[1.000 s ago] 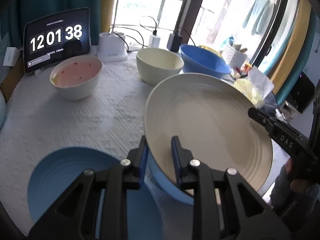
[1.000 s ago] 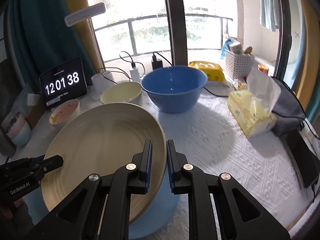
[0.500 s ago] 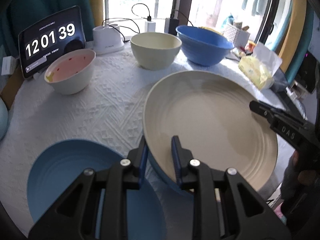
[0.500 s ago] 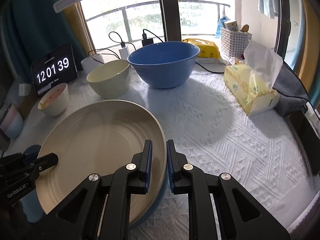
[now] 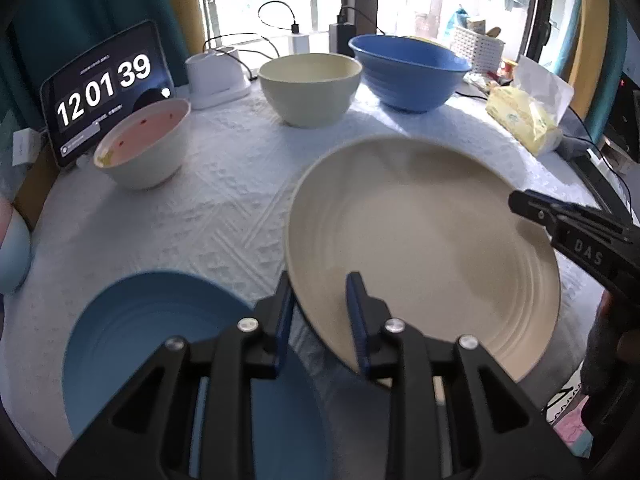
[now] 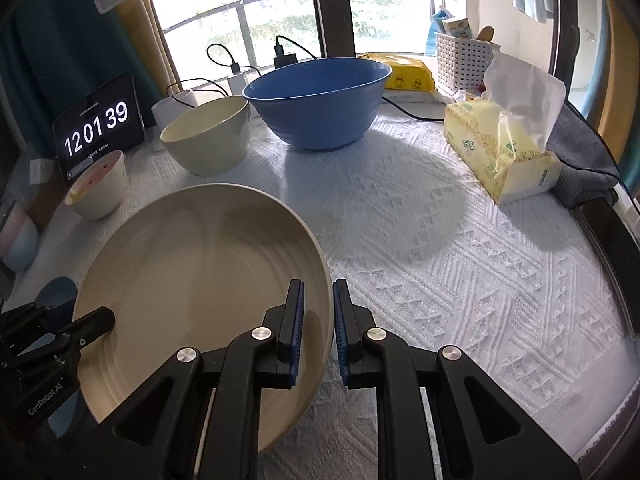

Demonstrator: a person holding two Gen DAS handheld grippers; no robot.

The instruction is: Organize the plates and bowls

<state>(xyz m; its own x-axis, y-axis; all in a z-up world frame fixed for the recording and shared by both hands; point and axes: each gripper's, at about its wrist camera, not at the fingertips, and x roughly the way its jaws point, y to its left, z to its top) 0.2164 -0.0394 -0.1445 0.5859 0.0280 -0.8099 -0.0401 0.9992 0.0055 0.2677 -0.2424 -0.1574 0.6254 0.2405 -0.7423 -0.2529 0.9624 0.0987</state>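
Both grippers hold one large cream plate above the white tablecloth. My left gripper is shut on its near rim; my right gripper is shut on the opposite rim of the plate. A blue plate lies on the cloth left of my left gripper. A white bowl with a pink inside, a cream bowl and a large blue bowl stand in a row at the back.
A clock tablet and a white charger with cables stand at the back left. A yellow tissue pack, a white basket and a grey cloth lie at the right. The table edge curves at right.
The cream plate has been lowered toward the table with both grippers holding it. The blue underside seen beneath it earlier no longer shows.
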